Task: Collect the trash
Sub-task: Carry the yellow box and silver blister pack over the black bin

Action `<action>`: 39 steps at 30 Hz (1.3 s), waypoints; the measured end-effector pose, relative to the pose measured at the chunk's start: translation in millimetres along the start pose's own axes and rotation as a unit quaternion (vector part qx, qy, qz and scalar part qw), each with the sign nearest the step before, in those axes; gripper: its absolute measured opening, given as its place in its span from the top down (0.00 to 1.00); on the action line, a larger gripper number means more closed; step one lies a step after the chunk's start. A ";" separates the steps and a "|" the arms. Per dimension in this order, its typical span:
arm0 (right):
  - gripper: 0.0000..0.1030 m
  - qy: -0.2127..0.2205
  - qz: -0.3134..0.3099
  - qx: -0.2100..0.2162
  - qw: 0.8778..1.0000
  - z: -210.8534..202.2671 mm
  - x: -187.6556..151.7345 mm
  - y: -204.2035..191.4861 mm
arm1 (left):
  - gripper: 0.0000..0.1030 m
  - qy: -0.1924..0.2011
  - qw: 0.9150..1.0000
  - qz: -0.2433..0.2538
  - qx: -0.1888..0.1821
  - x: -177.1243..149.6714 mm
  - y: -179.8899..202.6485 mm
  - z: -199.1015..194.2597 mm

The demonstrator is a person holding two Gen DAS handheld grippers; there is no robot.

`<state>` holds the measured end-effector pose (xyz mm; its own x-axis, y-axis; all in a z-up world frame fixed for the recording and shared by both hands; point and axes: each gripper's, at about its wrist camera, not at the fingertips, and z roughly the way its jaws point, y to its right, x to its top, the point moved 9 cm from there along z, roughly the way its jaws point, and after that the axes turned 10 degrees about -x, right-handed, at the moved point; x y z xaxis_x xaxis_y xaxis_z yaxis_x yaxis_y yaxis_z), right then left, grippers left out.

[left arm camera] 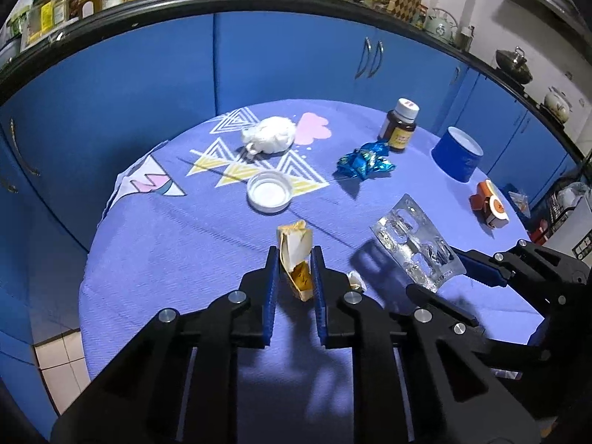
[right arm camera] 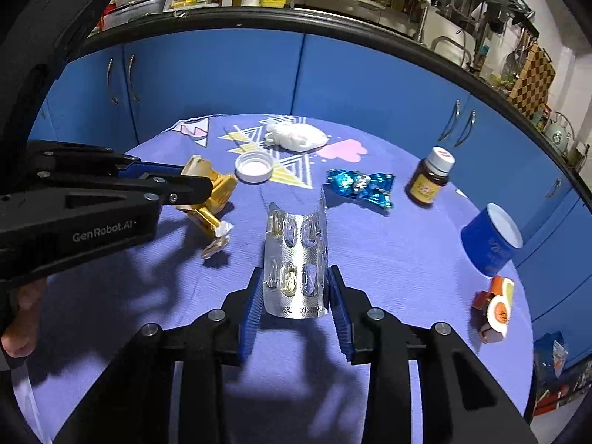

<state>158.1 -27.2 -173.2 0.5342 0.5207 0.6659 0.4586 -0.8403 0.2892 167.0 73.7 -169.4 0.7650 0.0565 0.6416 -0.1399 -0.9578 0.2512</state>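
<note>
My left gripper (left arm camera: 295,255) is shut on a crumpled gold wrapper (left arm camera: 296,255), held just above the purple tablecloth (left arm camera: 166,251); it shows in the right wrist view too (right arm camera: 212,192). My right gripper (right arm camera: 296,277) is shut on a silver blister pack (right arm camera: 296,259), also seen in the left wrist view (left arm camera: 418,248). On the cloth lie a white tissue wad (left arm camera: 270,134), a white lid (left arm camera: 269,190), a blue foil wrapper (left arm camera: 366,161) and a small paper scrap (right arm camera: 216,240).
A brown pill bottle (left arm camera: 401,124), a blue cup (left arm camera: 457,151) on its side and an orange tape roll (left arm camera: 488,203) sit at the table's right. Blue cabinets (left arm camera: 148,74) stand behind. Tiled floor (left arm camera: 59,370) lies below at left.
</note>
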 end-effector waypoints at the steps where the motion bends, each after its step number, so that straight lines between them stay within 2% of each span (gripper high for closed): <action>1: 0.67 0.002 0.001 -0.002 1.000 -1.9 -0.4 2.9 | 0.83 0.001 1.000 0.002 -0.001 1.0 2.8 -0.6; 9: 0.67 0.014 0.014 -0.024 1.000 -14.1 -4.1 29.7 | 0.83 0.006 1.000 0.026 -0.012 12.3 33.5 -0.4; 20: 0.67 0.018 0.055 -0.064 0.996 -26.4 -23.9 93.1 | 0.83 0.003 0.996 0.078 -0.034 24.4 97.9 15.4; 39: 0.67 0.016 0.134 -0.127 0.983 -46.5 -82.4 212.4 | 0.83 -0.018 0.980 0.183 -0.073 39.9 238.8 63.4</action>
<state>178.5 -255.6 -134.7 0.5878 0.2736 0.7613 0.1093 -0.9593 0.2603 204.0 -170.6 -129.8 0.6687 -0.2957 0.6822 -0.4951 -0.8616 0.1119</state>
